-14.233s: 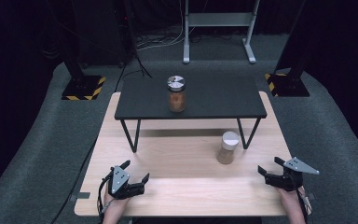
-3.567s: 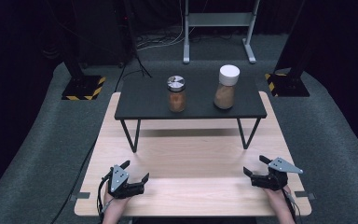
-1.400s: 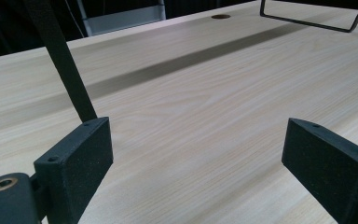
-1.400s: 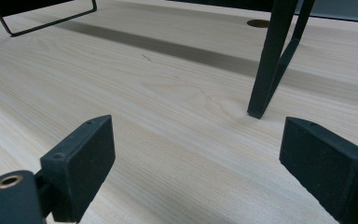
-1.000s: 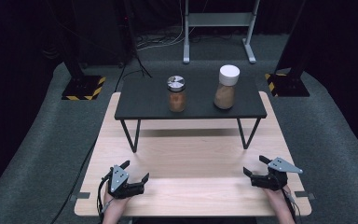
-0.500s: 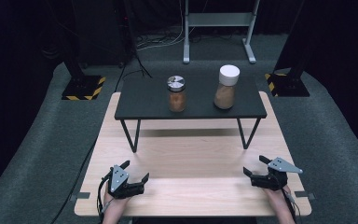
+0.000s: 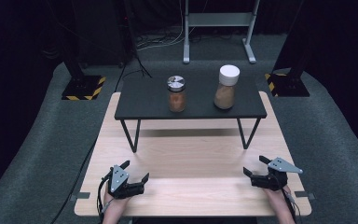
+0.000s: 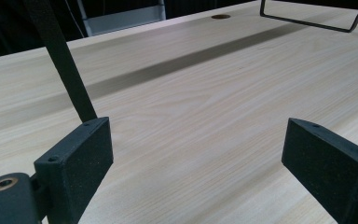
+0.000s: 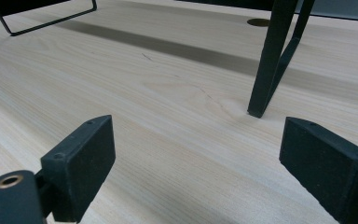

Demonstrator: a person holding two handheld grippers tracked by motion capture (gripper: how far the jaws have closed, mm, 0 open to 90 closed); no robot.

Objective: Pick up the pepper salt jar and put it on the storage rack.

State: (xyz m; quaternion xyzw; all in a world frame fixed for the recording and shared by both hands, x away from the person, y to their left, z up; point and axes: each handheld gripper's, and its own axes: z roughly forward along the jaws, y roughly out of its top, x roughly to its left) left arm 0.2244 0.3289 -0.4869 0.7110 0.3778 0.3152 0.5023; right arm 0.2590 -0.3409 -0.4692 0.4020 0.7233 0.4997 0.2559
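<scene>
A: Tools?
B: Left tool low at the near left of the wooden surface, jaws spread wide, nothing between them. Right tool at the near right, jaws also wide apart, gripping nothing. Both point inward toward the middle.
A: Jars?
B: Two, both upright on the black shelf at the far side. White-lid jar on its right half, brown contents. Metal-lid jar near the middle, just left of it, apart, not touching.
A: Distance from tools?
B: Well apart; jars up on the shelf, tools down by the near edge.
A: Gripper views?
B: Left gripper view: bare wood grain between the open jaws, one black shelf leg rising just behind one jaw. Right gripper view: same, open jaws over bare wood, forked shelf leg planted ahead, nearer one jaw.
A: Hands?
B: A hand behind the left tool, another hand behind the right, both coming in from the near edge.
</scene>
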